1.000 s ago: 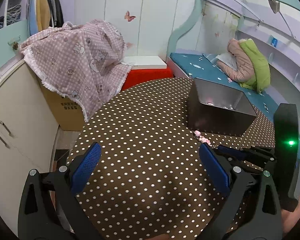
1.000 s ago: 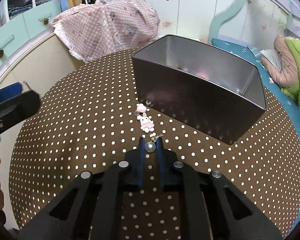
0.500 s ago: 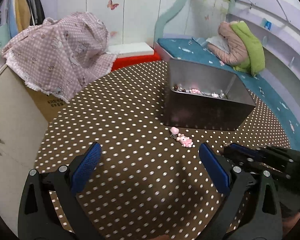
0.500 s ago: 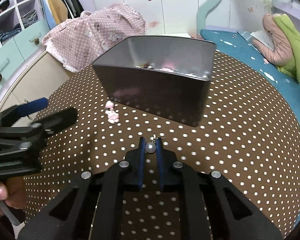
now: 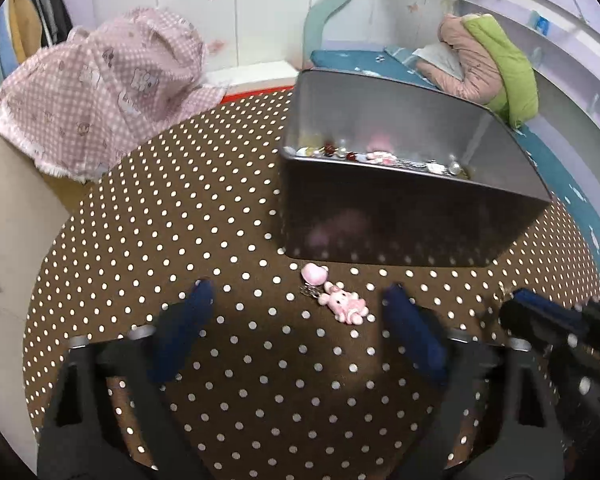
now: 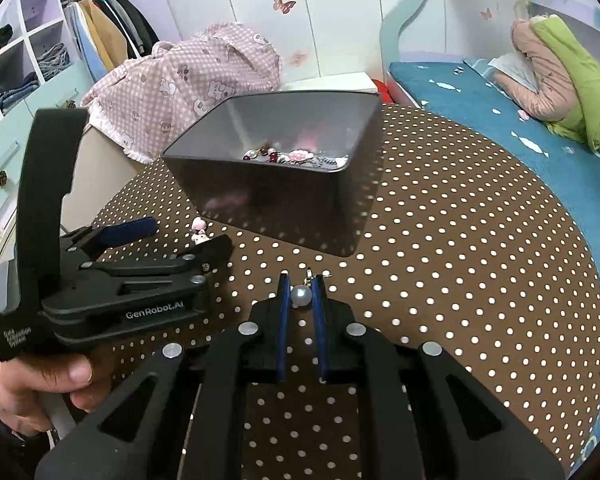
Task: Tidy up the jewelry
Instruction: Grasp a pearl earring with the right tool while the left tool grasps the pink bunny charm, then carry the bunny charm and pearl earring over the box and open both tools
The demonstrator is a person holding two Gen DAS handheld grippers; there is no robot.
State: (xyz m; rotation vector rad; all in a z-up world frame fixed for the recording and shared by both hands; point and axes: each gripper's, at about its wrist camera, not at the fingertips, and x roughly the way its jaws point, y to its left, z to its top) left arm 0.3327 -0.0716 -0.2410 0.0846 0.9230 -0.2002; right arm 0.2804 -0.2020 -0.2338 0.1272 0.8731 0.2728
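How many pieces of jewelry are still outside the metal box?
2. A pink bunny charm lies on the dotted tablecloth before the metal box; a pearl earring is pinched in the right hand-held gripper. Others may be hidden.

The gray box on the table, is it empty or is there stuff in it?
Not empty. The gray box has no lid, and beads, a pink charm and silver bits lie on its bottom. It is far from full.
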